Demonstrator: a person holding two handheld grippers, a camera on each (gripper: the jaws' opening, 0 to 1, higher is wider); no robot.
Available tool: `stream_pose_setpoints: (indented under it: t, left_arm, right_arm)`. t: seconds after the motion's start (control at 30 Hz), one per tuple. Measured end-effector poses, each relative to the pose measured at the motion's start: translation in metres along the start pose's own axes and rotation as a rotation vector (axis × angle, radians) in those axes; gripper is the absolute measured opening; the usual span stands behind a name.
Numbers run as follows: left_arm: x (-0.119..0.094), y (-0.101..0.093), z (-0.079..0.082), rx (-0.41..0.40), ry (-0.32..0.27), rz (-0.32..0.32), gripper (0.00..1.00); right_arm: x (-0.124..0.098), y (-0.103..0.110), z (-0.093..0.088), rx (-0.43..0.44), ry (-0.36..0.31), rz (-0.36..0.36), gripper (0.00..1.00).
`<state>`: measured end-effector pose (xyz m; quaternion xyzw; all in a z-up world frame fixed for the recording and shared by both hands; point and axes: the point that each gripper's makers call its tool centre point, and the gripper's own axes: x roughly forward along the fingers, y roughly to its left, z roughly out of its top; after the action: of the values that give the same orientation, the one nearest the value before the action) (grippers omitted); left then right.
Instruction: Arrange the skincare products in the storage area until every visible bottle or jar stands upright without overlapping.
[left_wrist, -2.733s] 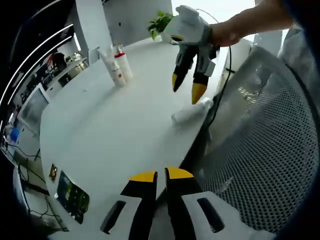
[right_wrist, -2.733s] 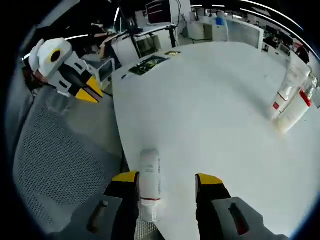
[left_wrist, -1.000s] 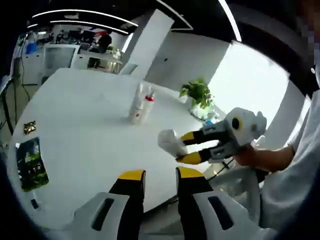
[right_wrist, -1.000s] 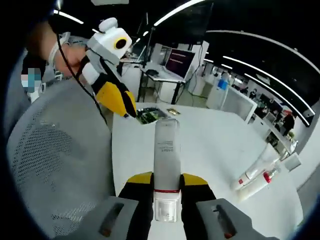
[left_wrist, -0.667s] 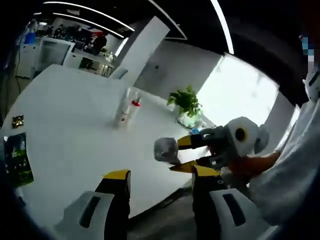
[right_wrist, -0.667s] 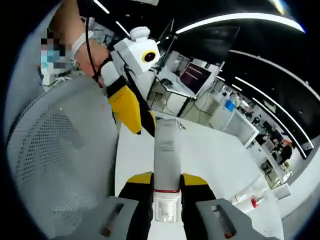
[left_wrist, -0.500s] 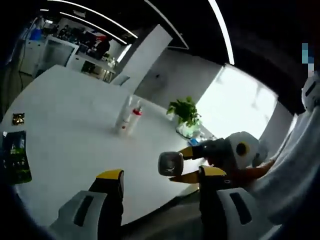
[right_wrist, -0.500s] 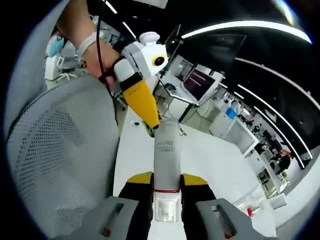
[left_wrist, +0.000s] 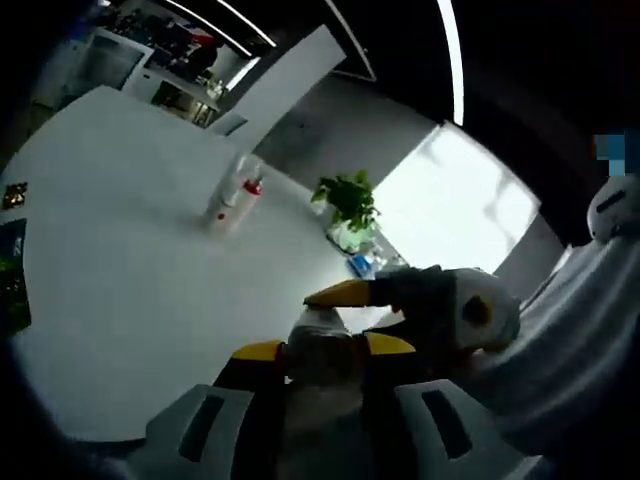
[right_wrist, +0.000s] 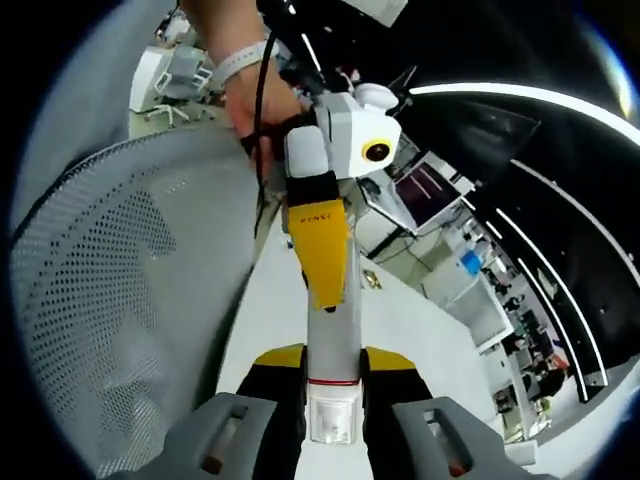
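Observation:
A white tube (right_wrist: 332, 345) with a red band and a clear cap is held off the table, and my right gripper (right_wrist: 332, 360) is shut on its cap end. My left gripper (right_wrist: 325, 295) reaches in from above, one yellow finger lying across the tube's far end. In the left gripper view the tube's end (left_wrist: 320, 345) fills the gap between the jaws of my left gripper (left_wrist: 322, 350), which press it from both sides. My right gripper (left_wrist: 330, 320) enters there from the right. Two white bottles (left_wrist: 225, 205), one red-capped, stand together far off on the white table (left_wrist: 120, 280).
A grey mesh chair back (right_wrist: 110, 330) stands close on the left of the right gripper view. A person's hand (right_wrist: 240, 85) holds the left gripper. A potted plant (left_wrist: 345, 200) sits at the table's far edge. Desks and monitors (right_wrist: 425, 190) lie beyond.
The right gripper lifted the lying tube off the table. The two grippers came together, and the left jaws narrowed onto the tube's free end.

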<state>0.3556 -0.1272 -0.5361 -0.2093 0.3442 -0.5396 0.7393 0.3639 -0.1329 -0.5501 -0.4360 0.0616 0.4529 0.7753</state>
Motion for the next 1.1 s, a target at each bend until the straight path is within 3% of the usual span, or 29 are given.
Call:
stream_pose_setpoints:
  t: [0.07,0.33,0.53,0.77,1.0,1.1]
  left_arm:
    - [0.000,0.003,0.004,0.000,-0.011,0.016,0.22]
    - [0.000,0.004,-0.007,0.038,0.050,0.025,0.21]
    - [-0.001,0.008,-0.010,0.114,0.066,0.043,0.20]
    - [0.002,0.011,-0.013,0.119,0.079,0.085,0.20]
    - [-0.004,0.019,-0.001,0.080,0.020,0.126,0.20]
    - [-0.007,0.022,0.007,0.052,-0.022,0.135,0.19]
  right_arm:
    - [0.000,0.001,-0.001,-0.015,0.005,0.004,0.13]
    - [0.005,0.010,-0.001,-0.044,0.006,0.045,0.13]
    - [0.008,0.017,-0.002,-0.060,0.020,0.072,0.13]
    - [0.013,0.024,-0.007,-0.046,0.026,0.111,0.15]
    - [0.012,0.018,-0.009,0.037,0.022,0.099,0.17]
    - [0.012,0.007,-0.012,0.198,0.001,0.060,0.30]
